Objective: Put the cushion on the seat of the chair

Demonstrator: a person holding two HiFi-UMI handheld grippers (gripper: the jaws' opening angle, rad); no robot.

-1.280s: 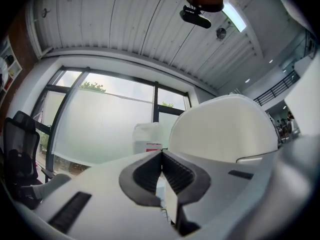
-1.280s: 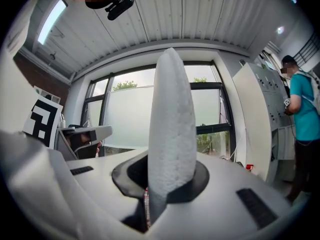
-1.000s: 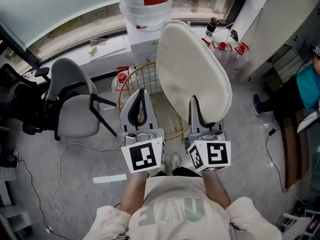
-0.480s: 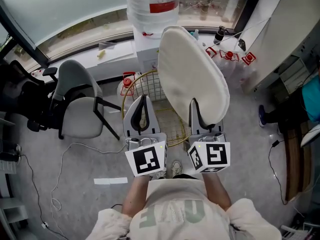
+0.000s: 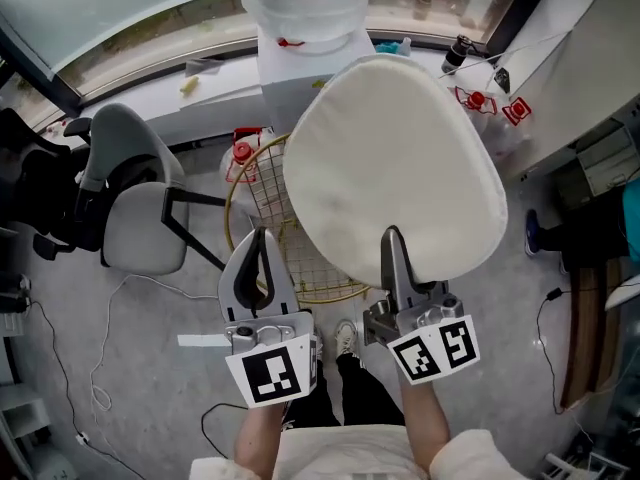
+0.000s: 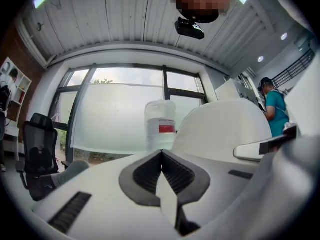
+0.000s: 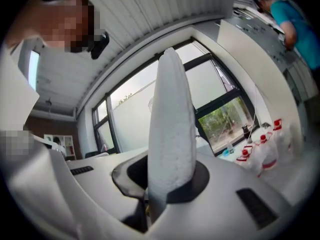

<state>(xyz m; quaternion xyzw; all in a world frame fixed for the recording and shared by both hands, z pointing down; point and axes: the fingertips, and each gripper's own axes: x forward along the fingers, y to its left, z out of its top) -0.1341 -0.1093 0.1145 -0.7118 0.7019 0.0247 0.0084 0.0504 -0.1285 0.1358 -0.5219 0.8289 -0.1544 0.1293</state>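
The white cushion [image 5: 395, 168] hangs above a gold wire chair [image 5: 262, 183], its broad face turned up toward the head camera. My right gripper [image 5: 392, 236] is shut on the cushion's near edge. In the right gripper view the cushion [image 7: 171, 129] stands edge-on between the jaws of the right gripper [image 7: 169, 181]. To the left of the cushion my left gripper [image 5: 260, 236] is shut with nothing in it. In the left gripper view its tips [image 6: 161, 152] meet, and the cushion [image 6: 225, 129] shows at the right. The cushion hides much of the chair's seat.
A water dispenser with a big bottle [image 5: 305, 8] stands right behind the wire chair. A grey chair [image 5: 135, 223] and a black office chair [image 5: 30, 198] stand at the left. A cable [image 5: 100, 368] trails on the floor. Red-capped bottles [image 5: 490, 103] sit at the back right.
The cushion has rolled from nearly edge-on to showing its broad face. Both grippers have sunk and sit lower in the head view. The grip on the cushion is unchanged.
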